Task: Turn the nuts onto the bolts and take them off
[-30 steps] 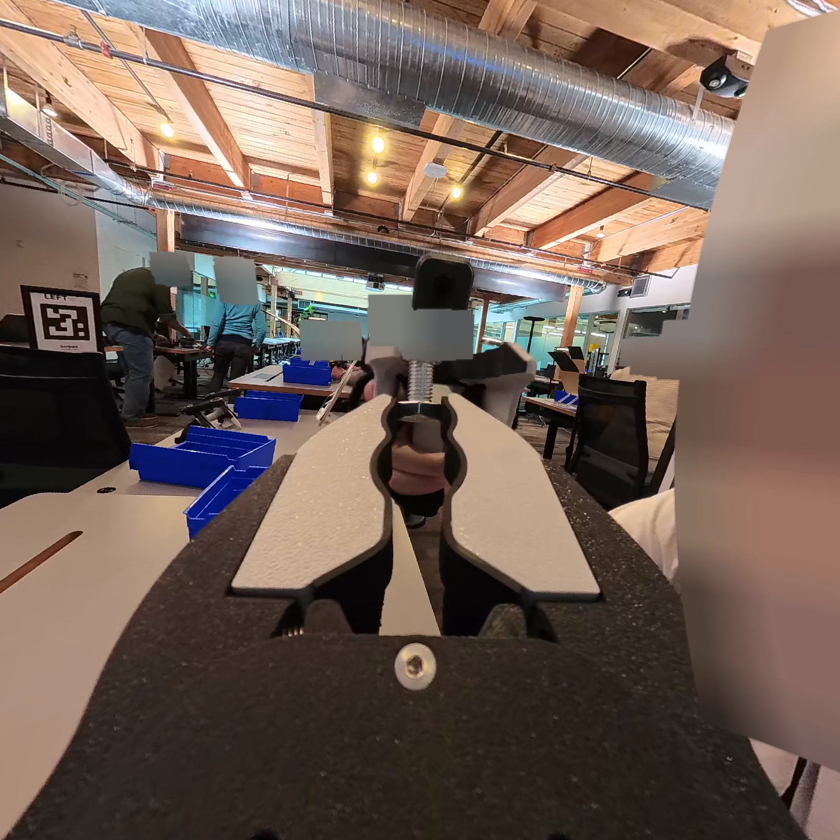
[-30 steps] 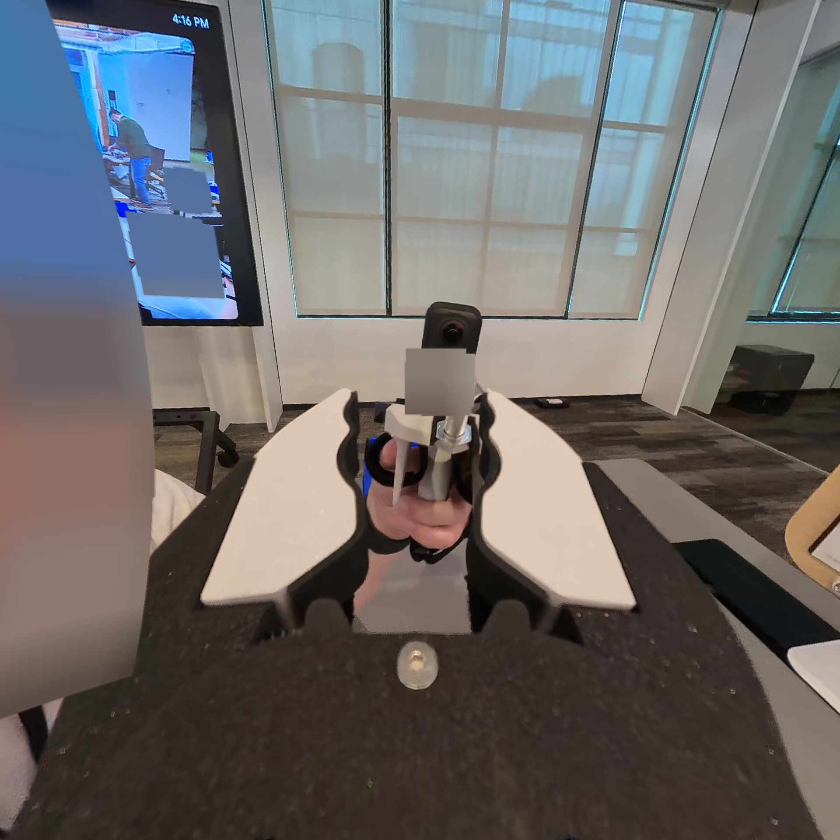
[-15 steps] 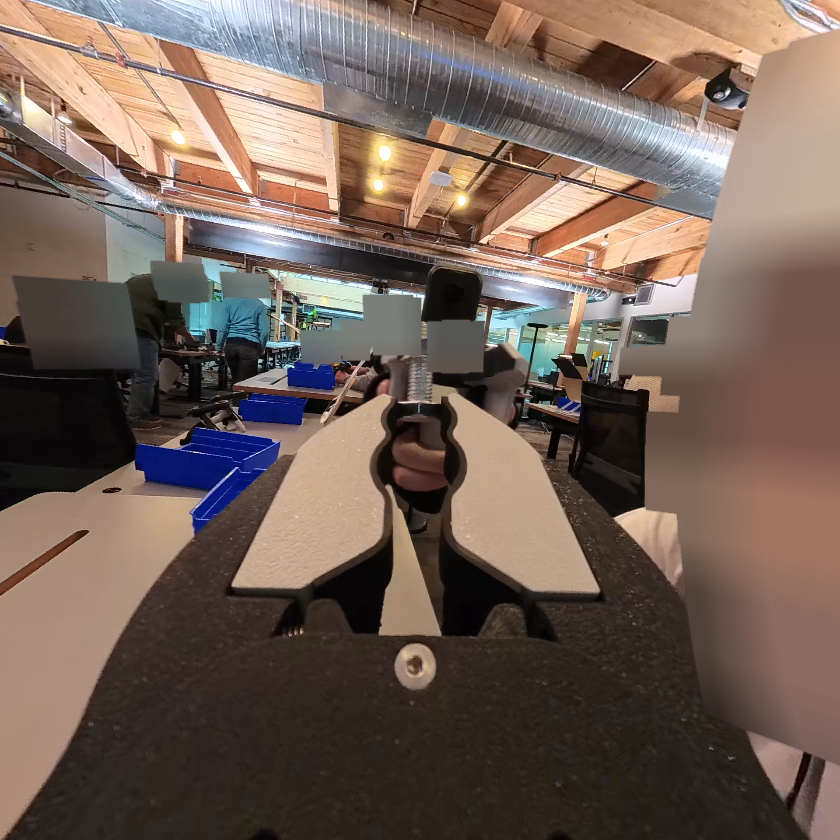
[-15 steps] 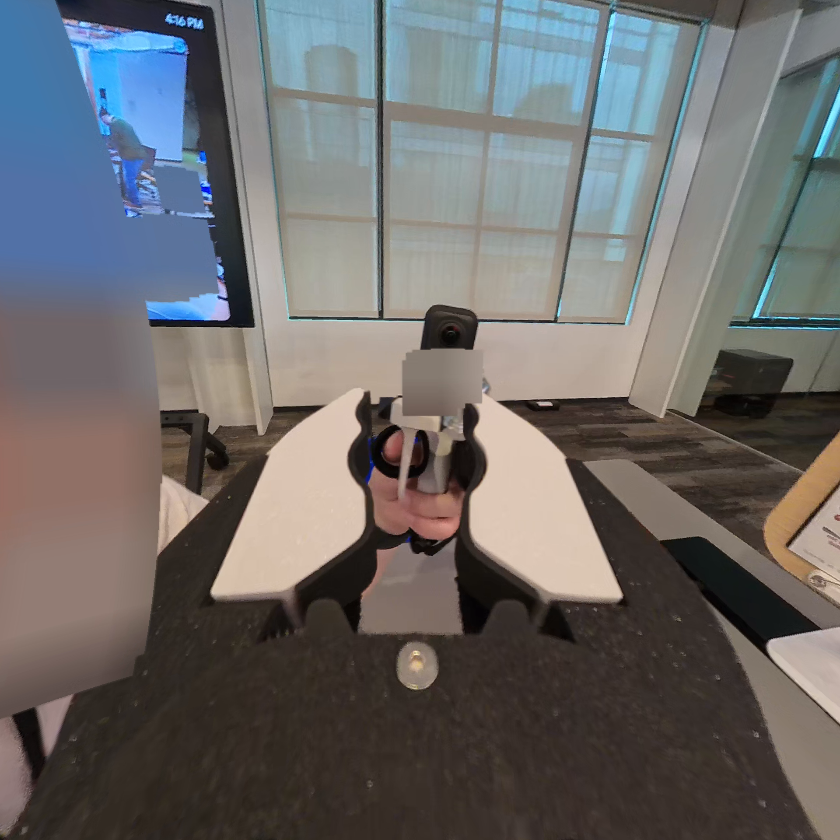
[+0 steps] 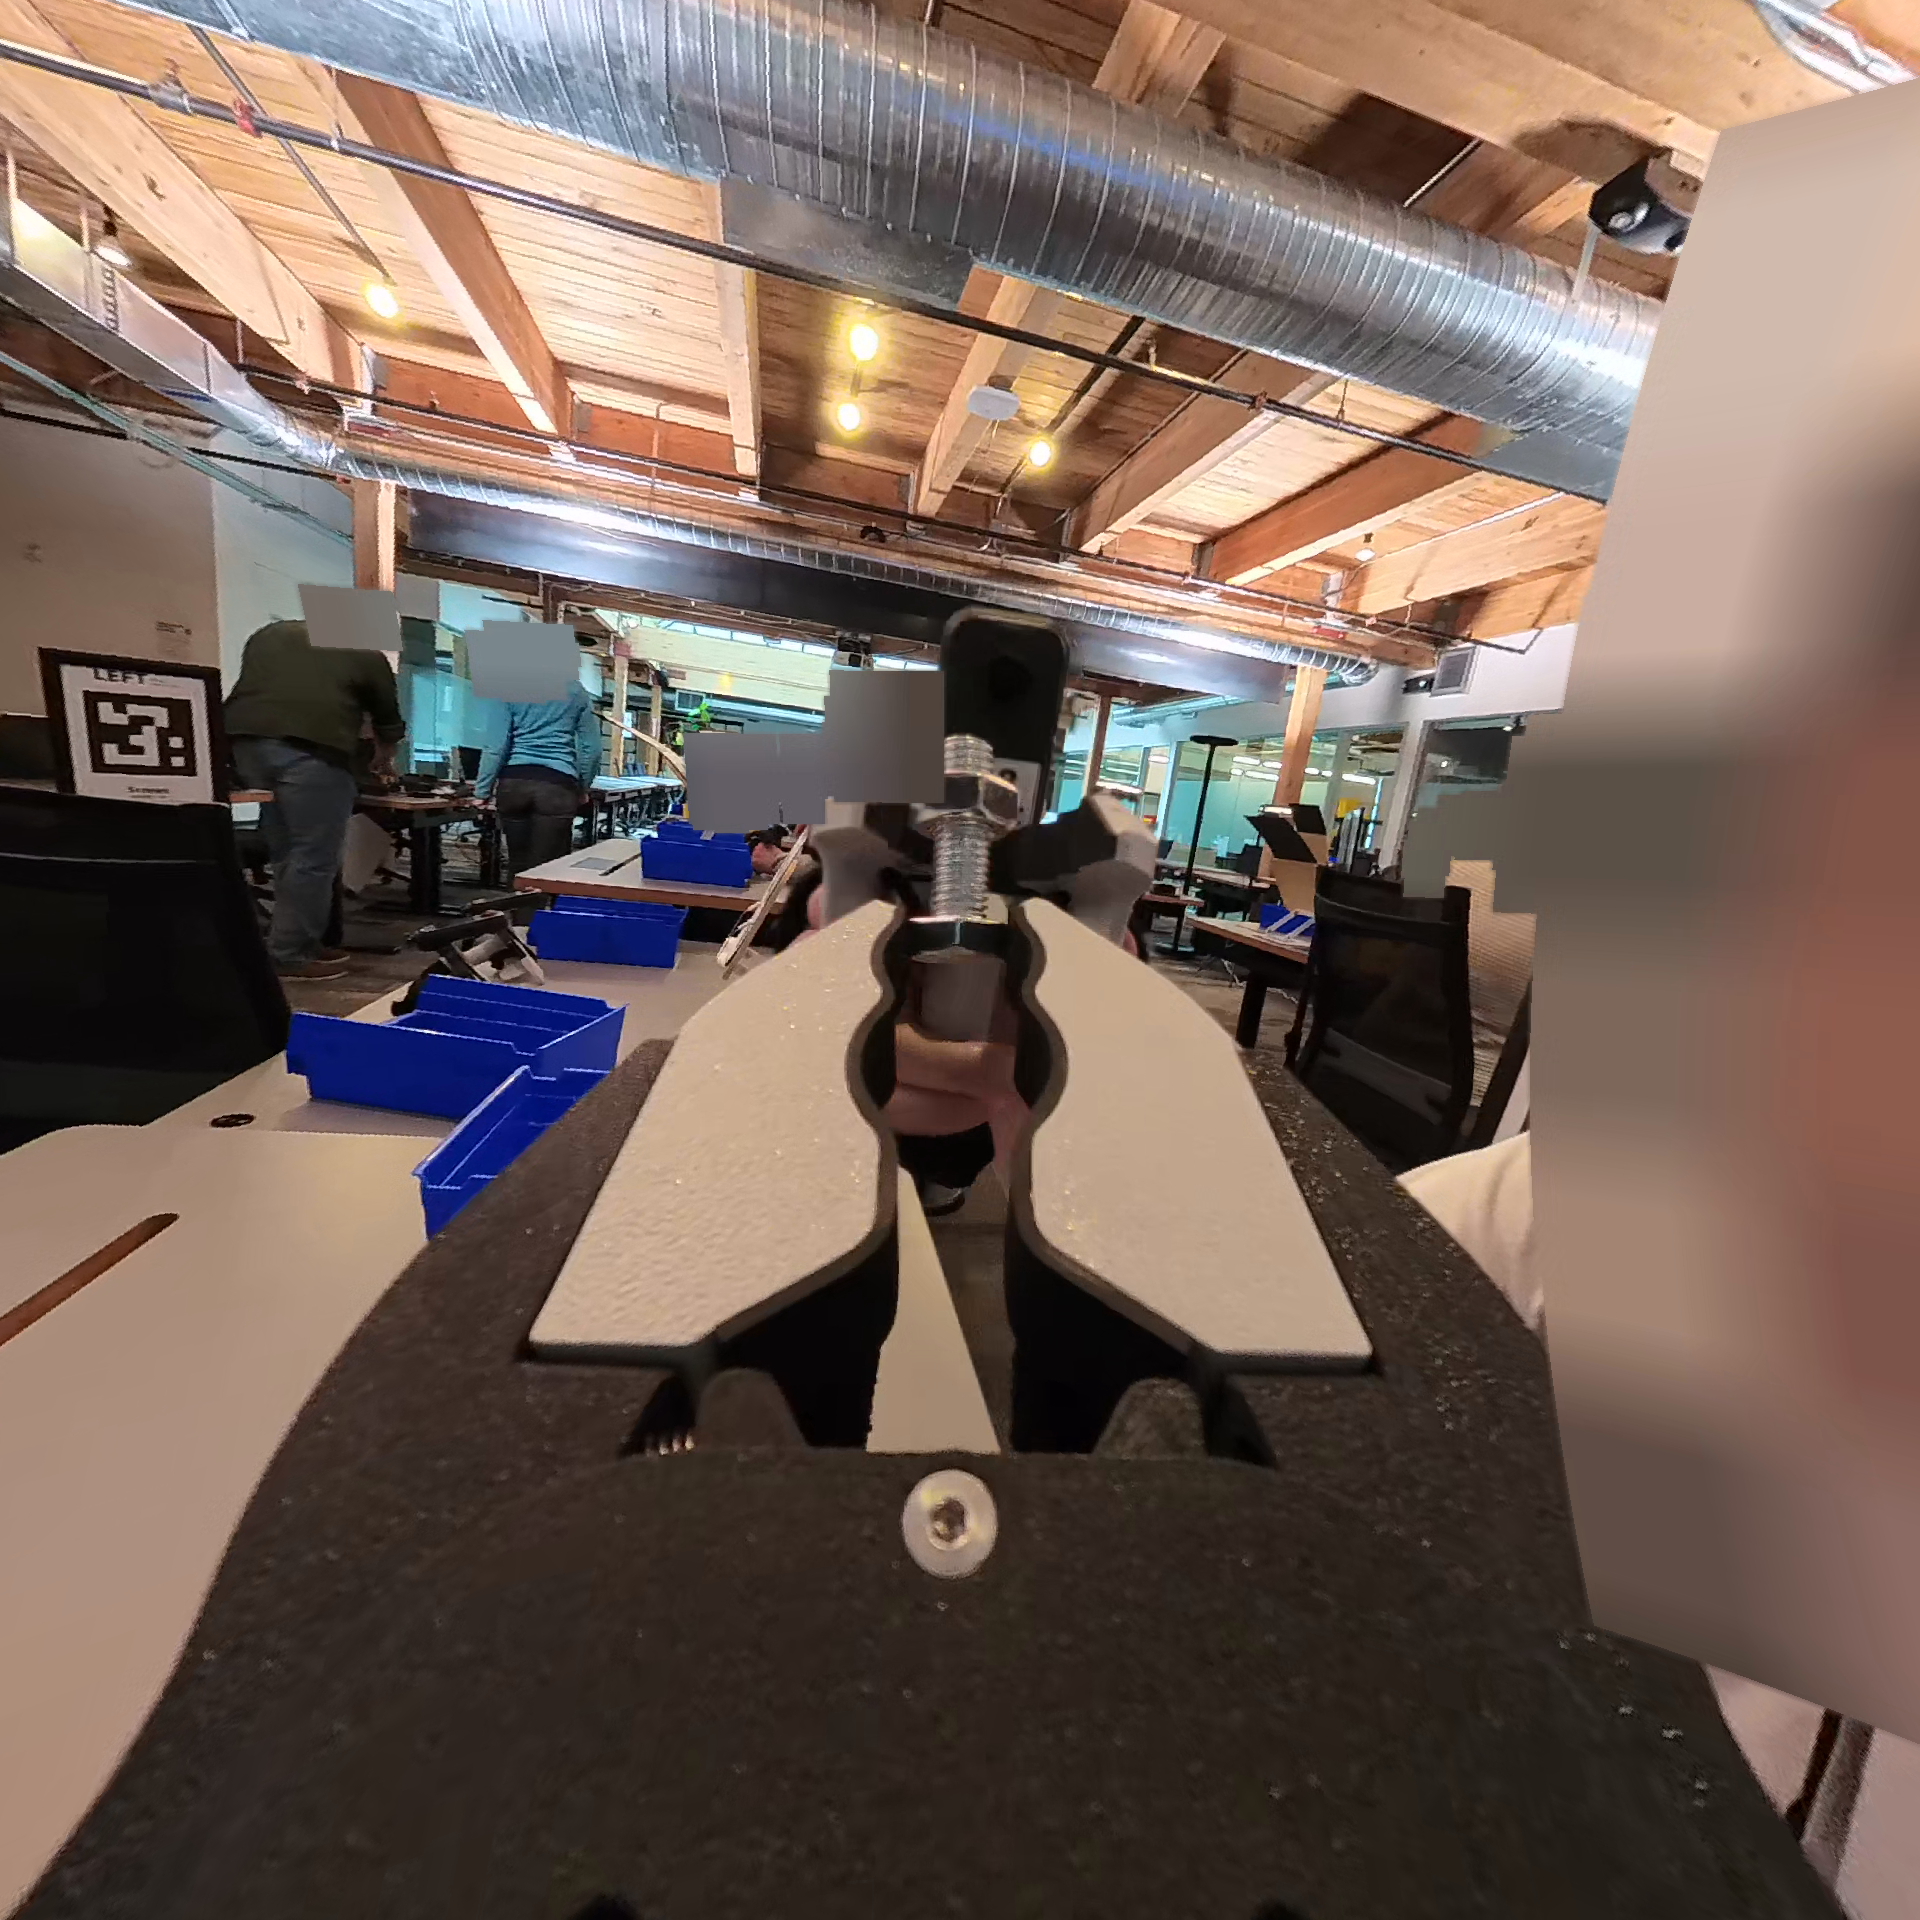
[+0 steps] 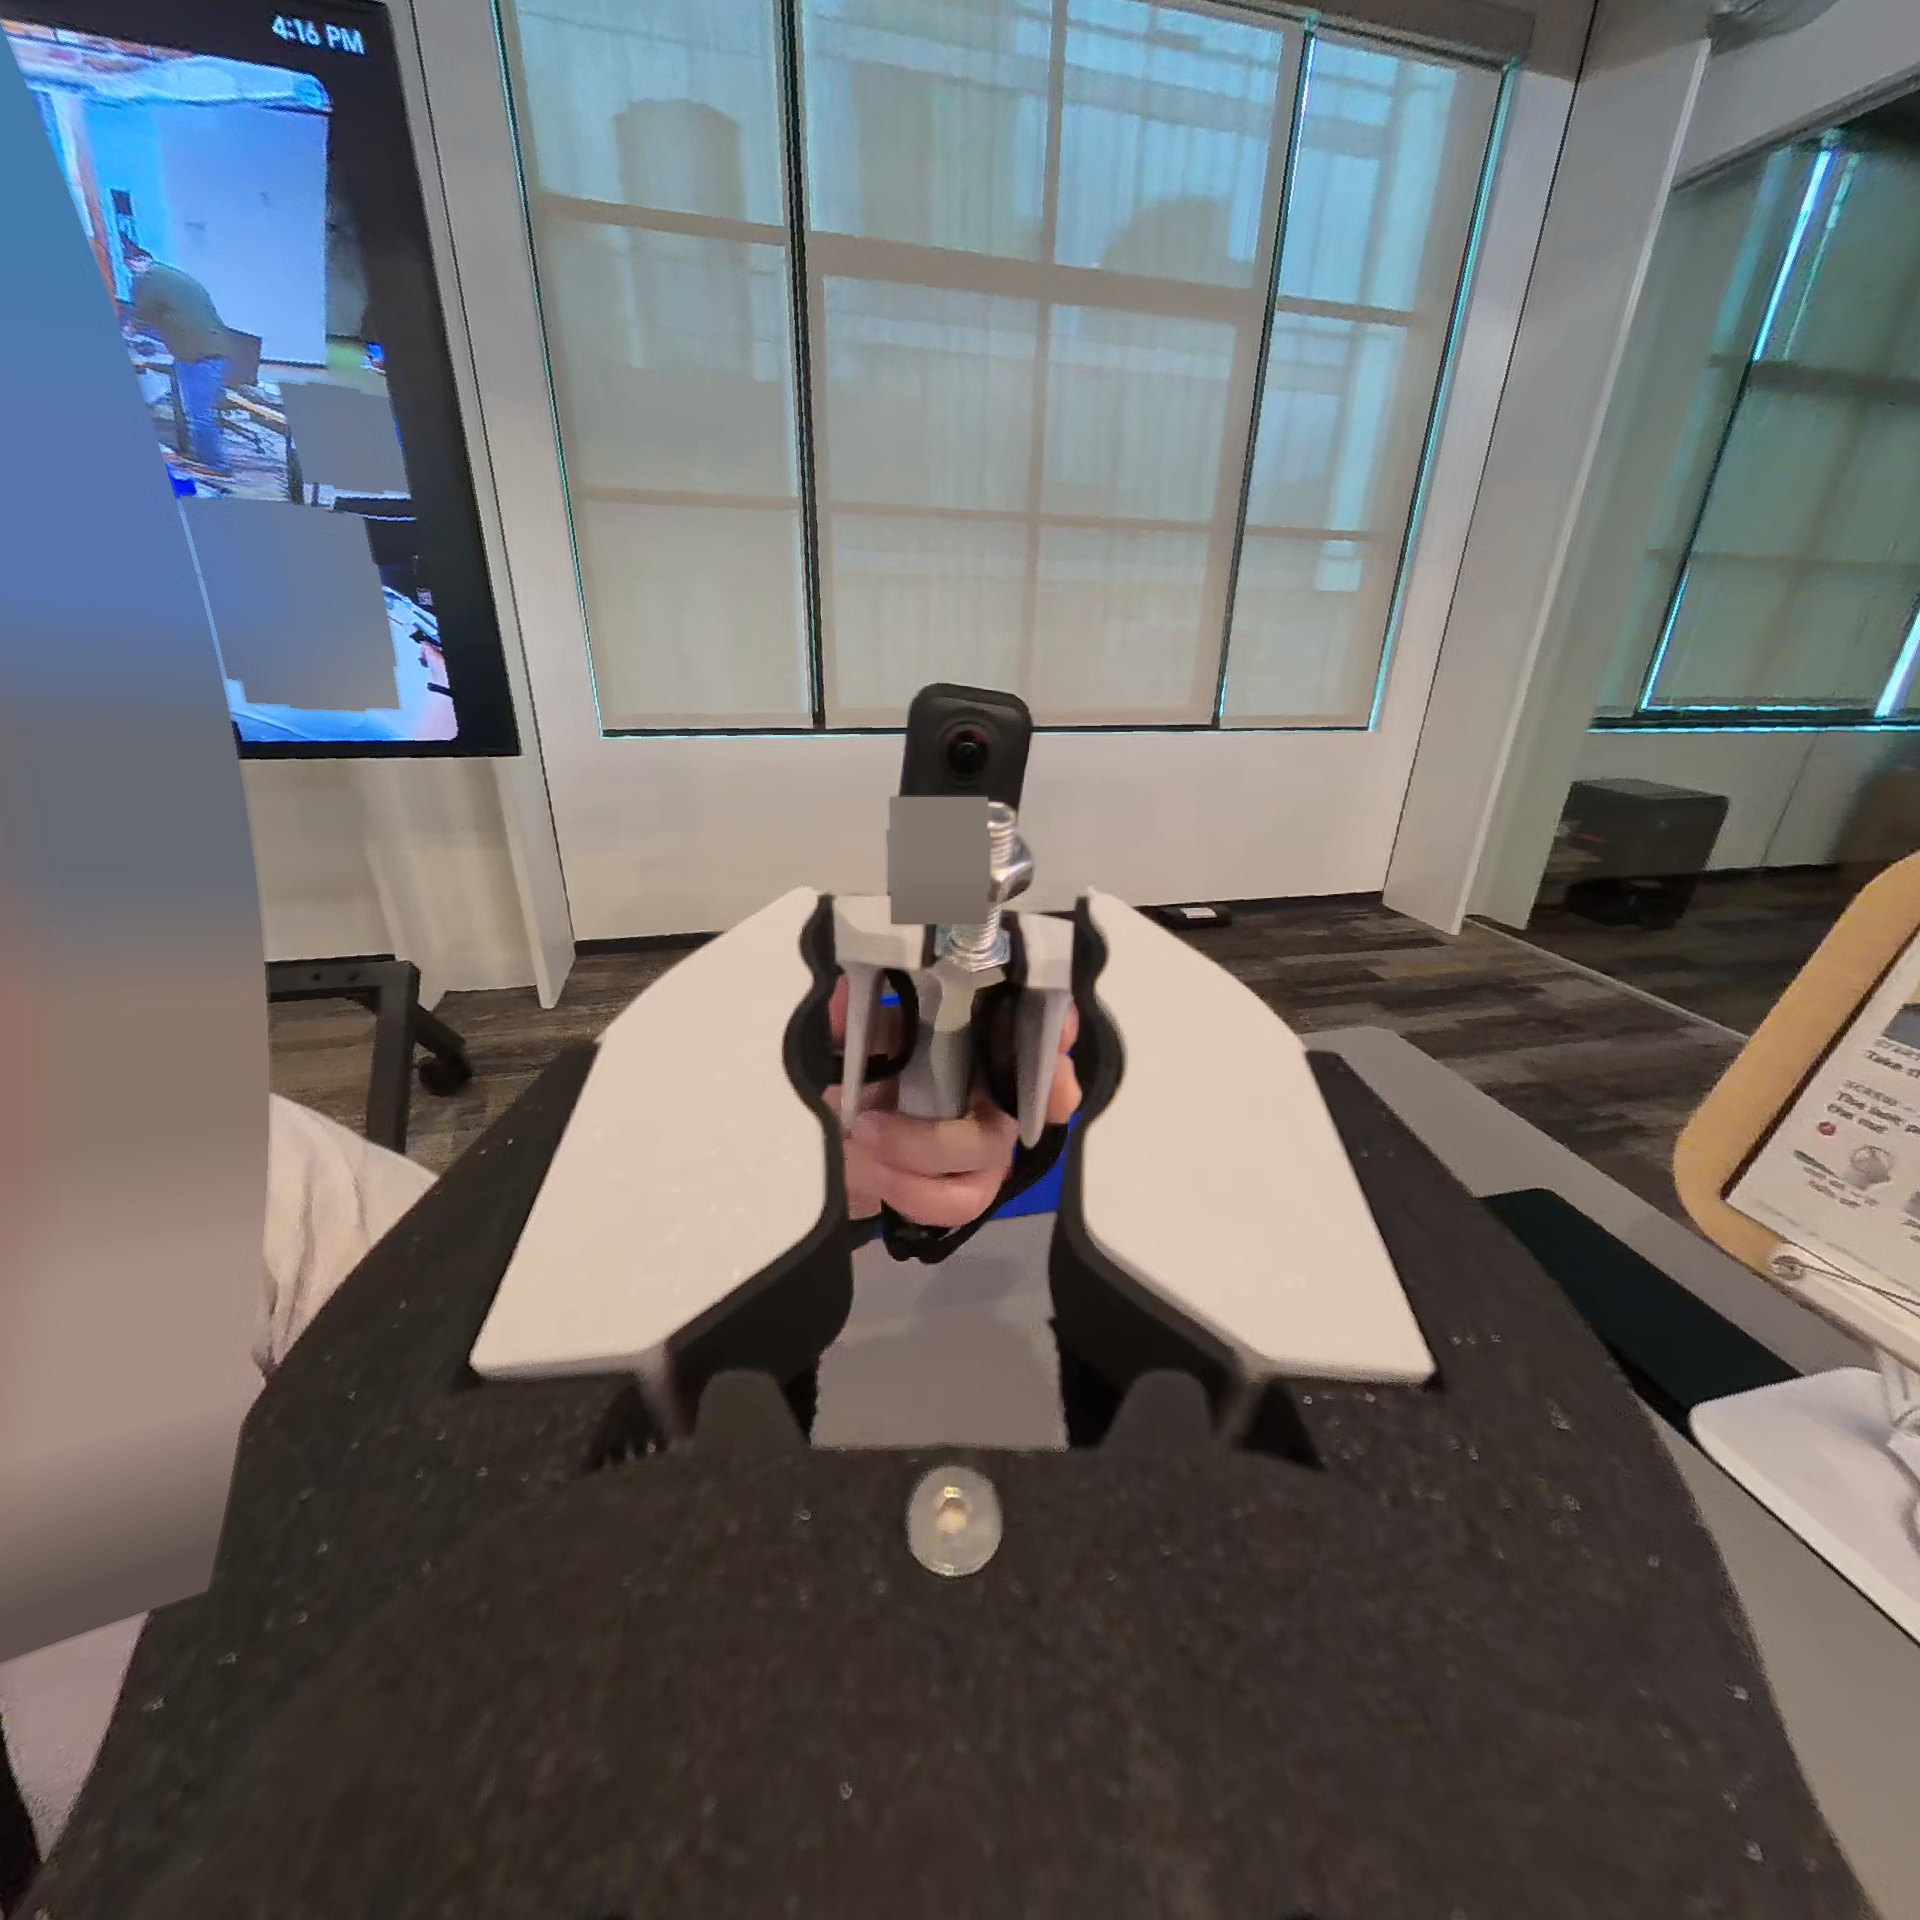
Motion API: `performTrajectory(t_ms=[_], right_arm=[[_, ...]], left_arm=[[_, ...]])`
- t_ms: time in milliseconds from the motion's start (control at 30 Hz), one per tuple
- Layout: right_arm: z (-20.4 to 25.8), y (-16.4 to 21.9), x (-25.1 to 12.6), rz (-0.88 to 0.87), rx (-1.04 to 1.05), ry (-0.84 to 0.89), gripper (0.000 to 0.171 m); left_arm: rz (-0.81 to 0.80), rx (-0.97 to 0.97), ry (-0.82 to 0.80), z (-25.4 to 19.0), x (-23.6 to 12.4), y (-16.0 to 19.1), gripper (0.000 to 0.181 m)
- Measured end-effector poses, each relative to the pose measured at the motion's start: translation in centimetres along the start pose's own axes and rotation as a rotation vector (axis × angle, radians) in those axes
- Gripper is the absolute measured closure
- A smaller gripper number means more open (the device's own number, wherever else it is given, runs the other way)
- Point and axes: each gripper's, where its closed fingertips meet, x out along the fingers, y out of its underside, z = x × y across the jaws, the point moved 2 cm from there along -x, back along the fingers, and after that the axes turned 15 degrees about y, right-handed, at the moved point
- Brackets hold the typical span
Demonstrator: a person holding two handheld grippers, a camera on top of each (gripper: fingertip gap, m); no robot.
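At nine o'clock in the left wrist view, two blue plastic bins (image 5: 447,1039) sit on a white table (image 5: 208,1299), with people standing at desks farther back. Toward the centre, the left gripper (image 5: 956,940) has its two grey-faced fingers drawn in tight on the silver threaded steel bolt (image 5: 961,873), clamping it at a hexagonal collar. The bolt stands upright, pointing to twelve o'clock. A silver hexagonal steel nut (image 5: 977,798) sits on its thread near the top end, well above the clamped collar. At six o'clock from the fingertips, a person's hand (image 5: 945,1081) shows through the gap behind. In the right wrist view, a dark wall screen (image 6: 312,364) hangs at ten o'clock and a tall paned window (image 6: 1039,416) fills twelve o'clock. At the centre, the right gripper (image 6: 956,920) has its fingers spread wide, gripping nothing. Through the gap, the left tool's narrow fingers hold the bolt, which tilts slightly toward one o'clock, with the nut at its upper thread just above the right fingertips and clear of both. A wooden-framed instruction board (image 6: 1766,1091) leans at three o'clock.
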Motion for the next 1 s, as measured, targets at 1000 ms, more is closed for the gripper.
performTrajectory(t_ms=[1000], right_arm=[[-0.2,0.0,1.3,-0.040,0.082,-0.039,0.137]], left_arm=[[-0.007,-0.012,0.033,-0.7,0.4,-0.1,0.164]])
